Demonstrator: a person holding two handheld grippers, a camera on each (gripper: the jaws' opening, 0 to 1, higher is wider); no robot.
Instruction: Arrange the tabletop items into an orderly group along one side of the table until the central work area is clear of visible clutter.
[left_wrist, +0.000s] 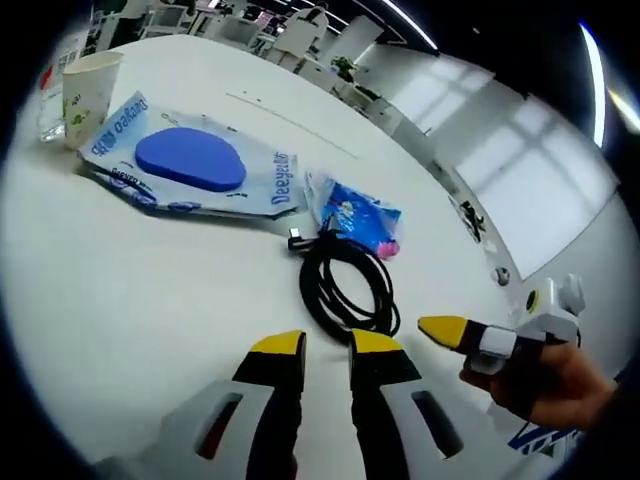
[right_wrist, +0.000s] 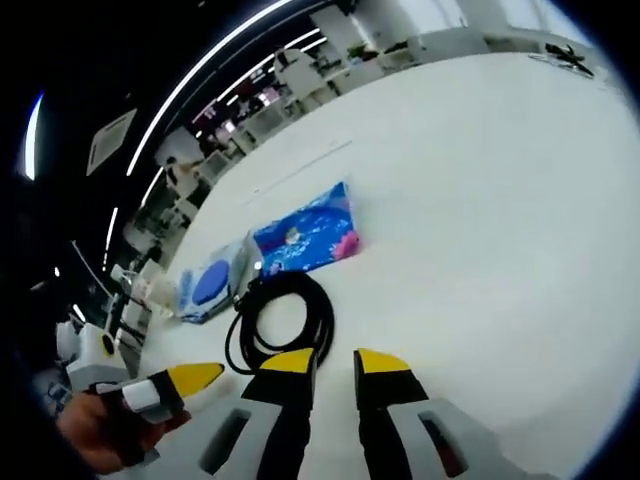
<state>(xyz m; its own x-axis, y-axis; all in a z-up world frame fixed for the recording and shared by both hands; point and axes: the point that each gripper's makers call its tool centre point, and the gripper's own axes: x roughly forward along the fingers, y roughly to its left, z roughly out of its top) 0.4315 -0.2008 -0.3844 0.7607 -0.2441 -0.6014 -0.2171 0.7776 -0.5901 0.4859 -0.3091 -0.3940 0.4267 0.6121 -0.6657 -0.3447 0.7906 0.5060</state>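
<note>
In the left gripper view the left gripper hangs over the white table, its 2 yellow-tipped jaws a small gap apart with nothing between them. Just past the tips lies a coiled black cable, its plug end pointing toward a small blue snack packet. Farther out a blue oval pad sits on a flat white-and-blue printed bag, and beyond that a paper cup stands beside a clear glass at the table's far edge. The right gripper enters from the right, held in a hand; only 1 yellow tip of it is visible there.

In the right gripper view the right gripper has its jaws parted a little and empty, the cable touching or just beside the left tip; which one is unclear. The packet lies beyond the coil, the bag small and blurred to the left, and the cup and glass are too small to make out
</note>
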